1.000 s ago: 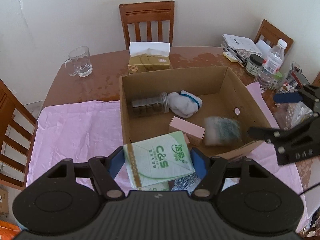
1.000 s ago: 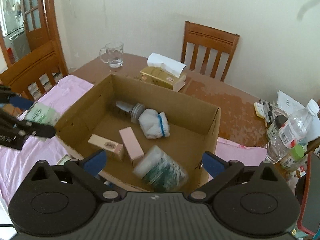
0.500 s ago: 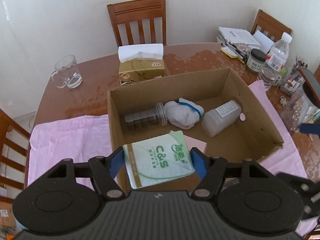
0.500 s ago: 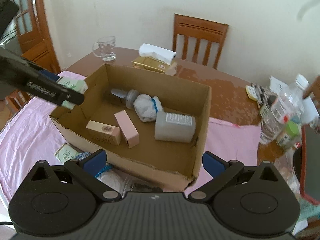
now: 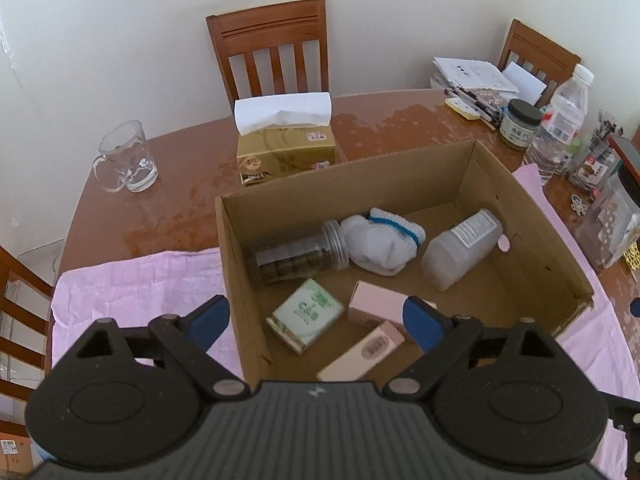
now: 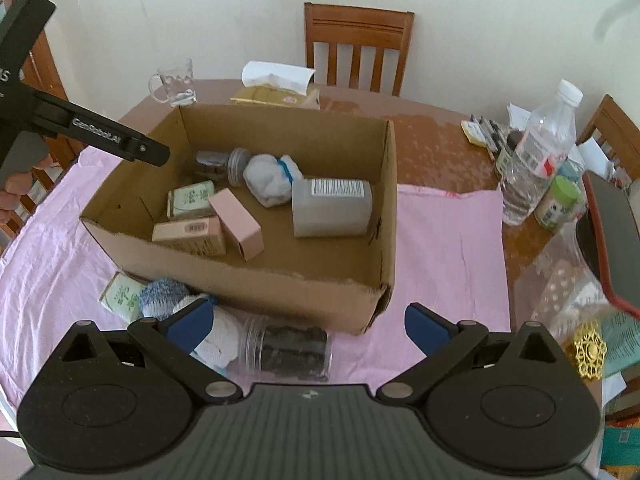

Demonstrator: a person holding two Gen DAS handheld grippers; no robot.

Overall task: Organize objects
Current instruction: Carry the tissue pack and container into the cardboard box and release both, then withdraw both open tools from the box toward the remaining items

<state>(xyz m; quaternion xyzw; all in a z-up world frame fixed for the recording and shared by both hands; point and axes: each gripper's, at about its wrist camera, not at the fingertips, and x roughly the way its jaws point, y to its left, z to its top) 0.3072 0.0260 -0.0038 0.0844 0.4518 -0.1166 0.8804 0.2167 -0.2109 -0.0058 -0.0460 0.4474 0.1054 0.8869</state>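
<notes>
An open cardboard box [image 5: 236,264] [image 6: 280,280] stands on a pink cloth [image 6: 448,240]. Inside it lie a lidded jar [image 5: 298,258], a white sock bundle [image 5: 380,244], a grey plastic bottle [image 5: 460,250] [image 6: 332,208], a green tissue pack [image 5: 306,314] [image 6: 190,200] and two pink cartons [image 5: 374,308]. My left gripper [image 5: 314,320] hangs open over the box's near-left corner with nothing in it. My right gripper [image 6: 308,324] is open too, above the cloth in front of the box, where a clear jar [image 6: 288,348], rolled socks [image 6: 164,298] and another tissue pack [image 6: 120,296] lie.
A tissue box [image 5: 286,154], a glass mug [image 5: 126,160] and a wooden chair [image 5: 276,48] lie behind the box. At the table's right sit a water bottle [image 6: 536,152], small jars, pens, papers and a red-rimmed tray [image 6: 612,232].
The left gripper opened and let go of the green tissue pack, which now lies in the box. The grey bottle came to rest in the box, and the right gripper drew back toward the table's front.
</notes>
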